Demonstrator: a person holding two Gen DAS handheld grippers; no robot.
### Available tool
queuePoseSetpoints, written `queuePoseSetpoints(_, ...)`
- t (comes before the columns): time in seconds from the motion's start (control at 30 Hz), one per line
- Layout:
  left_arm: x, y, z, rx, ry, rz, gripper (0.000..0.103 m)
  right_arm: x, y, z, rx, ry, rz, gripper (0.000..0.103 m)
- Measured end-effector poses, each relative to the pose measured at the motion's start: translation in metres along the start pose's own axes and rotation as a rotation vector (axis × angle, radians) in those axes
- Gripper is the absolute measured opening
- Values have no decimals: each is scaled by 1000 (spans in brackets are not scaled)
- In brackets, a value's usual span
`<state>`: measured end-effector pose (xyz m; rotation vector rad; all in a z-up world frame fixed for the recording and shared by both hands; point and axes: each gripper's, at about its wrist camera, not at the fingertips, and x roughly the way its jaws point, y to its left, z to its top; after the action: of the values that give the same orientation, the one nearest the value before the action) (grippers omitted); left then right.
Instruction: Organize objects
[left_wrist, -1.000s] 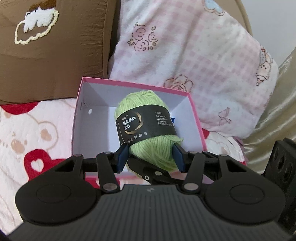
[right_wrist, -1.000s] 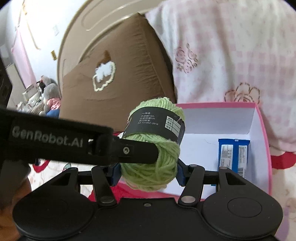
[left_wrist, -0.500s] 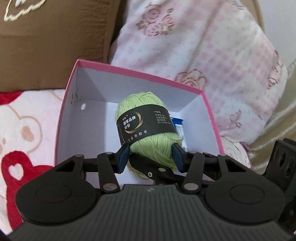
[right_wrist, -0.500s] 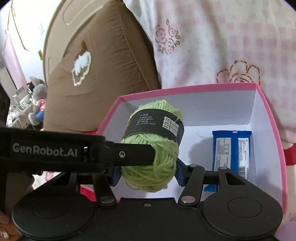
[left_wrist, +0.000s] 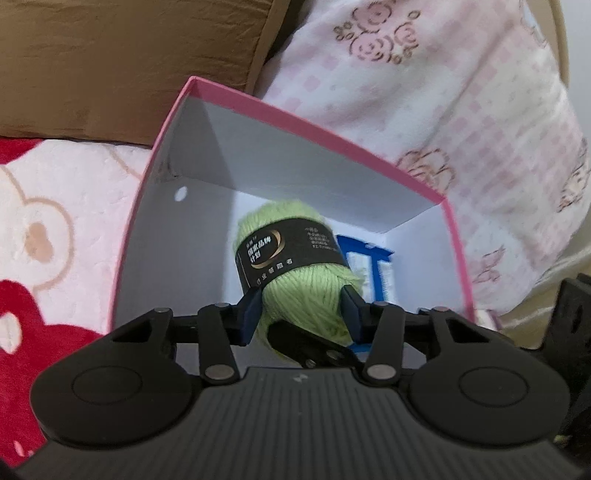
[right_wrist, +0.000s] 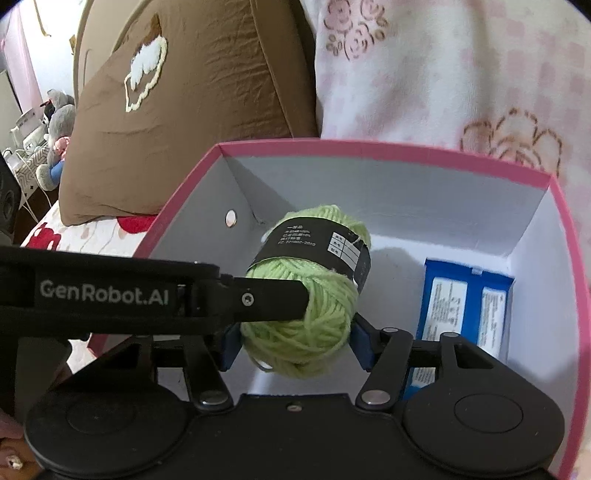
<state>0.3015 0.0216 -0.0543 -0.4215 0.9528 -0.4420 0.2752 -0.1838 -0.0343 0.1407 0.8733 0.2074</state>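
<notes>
Hanging inside the pink-rimmed box (left_wrist: 458, 236), the green yarn ball (left_wrist: 306, 295) sits between the blue pads of both hand-held grippers at once. In the left wrist view the left gripper (left_wrist: 301, 308) has its two pads pressed against the lower half of the ball, one on the left flank and one on the right, so it is clamped on the yarn; its jaws have just been closing further on it. The ball's black paper band faces up and to the left, above the pads.

In the right wrist view the right gripper (right_wrist: 295, 343) brackets the same yarn ball (right_wrist: 306, 299) from the near side. Its jaws have just been opening, and a thin gap shows between the right pad and the yarn; the left pad's contact is hidden behind the left gripper's finger, which crosses in from the left and presses on the ball.

A blue snack packet (right_wrist: 465, 306) lies flat on the box floor to the right of the ball. Beyond the box stand a brown cushion (right_wrist: 192, 122) at far left and a pink floral pillow (right_wrist: 461, 66) at far right.
</notes>
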Motion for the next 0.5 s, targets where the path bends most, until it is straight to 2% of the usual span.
queuePoseSetpoints(0.1, 2, 5, -2, 1, 15, 2, 44, 1, -3, -6, 37, 23, 32, 66)
queuePoseSetpoints(0.27, -2, -1, -4, 35, -2, 43, 44, 1, 6, -8, -8, 29, -6, 56)
queuePoseSetpoints(0.37, -2, -2, -4, 38, -2, 49, 44, 5, 12, -7, -40, 23, -50, 53)
queuePoseSetpoints(0.5, -6, 2, -4, 14, -39, 53, 35, 11, 24, -7, -108, 7, -91, 53)
